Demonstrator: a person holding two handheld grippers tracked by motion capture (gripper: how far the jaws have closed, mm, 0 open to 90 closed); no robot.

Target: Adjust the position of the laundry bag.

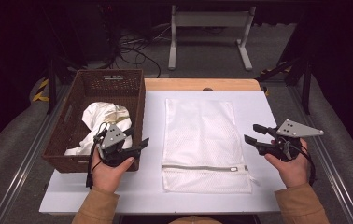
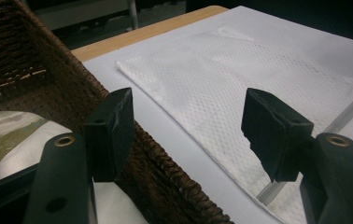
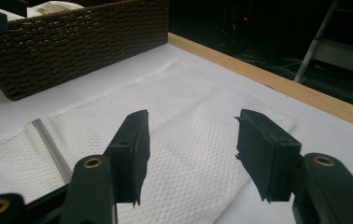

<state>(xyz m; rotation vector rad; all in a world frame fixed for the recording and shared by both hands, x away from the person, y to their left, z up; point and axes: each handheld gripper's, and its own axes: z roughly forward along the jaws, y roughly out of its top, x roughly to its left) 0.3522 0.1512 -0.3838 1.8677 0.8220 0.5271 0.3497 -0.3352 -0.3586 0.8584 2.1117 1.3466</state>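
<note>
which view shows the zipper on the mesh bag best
The high view: the zipper runs whole across the mesh bag, pull at its right end. The left gripper view shows the pull and a short stretch; the right gripper view shows one end.

Lighting even and overhead on the white table (image 1: 268, 112), surroundings falling to near-black; shadows soft and short; no glare; high view sharp, both gripper views slightly soft and grainy, nearest jaws blurred.

Lab test bench: dark surrounds, floor cables (image 1: 137, 49), white equipment stand (image 1: 209, 28), white-topped table (image 1: 258, 112).
</note>
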